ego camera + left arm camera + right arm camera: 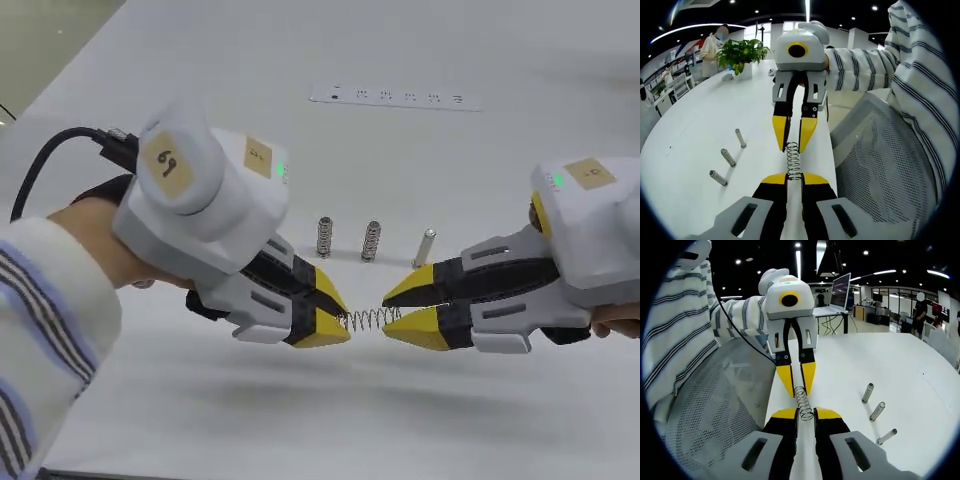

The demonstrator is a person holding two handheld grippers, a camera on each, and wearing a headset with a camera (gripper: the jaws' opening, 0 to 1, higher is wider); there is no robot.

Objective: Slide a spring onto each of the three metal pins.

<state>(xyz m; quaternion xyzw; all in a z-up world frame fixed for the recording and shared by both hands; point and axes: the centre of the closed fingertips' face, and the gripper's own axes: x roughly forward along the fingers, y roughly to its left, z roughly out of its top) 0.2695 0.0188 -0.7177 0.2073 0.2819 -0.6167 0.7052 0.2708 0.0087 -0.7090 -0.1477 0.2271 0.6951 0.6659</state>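
Observation:
A loose coil spring (368, 319) hangs level above the white table, stretched between the two grippers. My left gripper (342, 320) is shut on its left end, and my right gripper (392, 316) is shut on its right end. The left gripper view shows the spring (793, 159) running from my left gripper (793, 177) to the right gripper (794, 142). Behind it stand three upright pins: two wear springs (324, 237) (371, 240), and the rightmost pin (425, 247) is bare. In the right gripper view the bare pin (887, 436) is the nearest of the row.
A white power strip (395, 97) lies at the back of the table (480, 190). A mesh chair (875, 150) stands beside the table edge. A potted plant (742, 52) sits at the table's far end, with a person beyond it.

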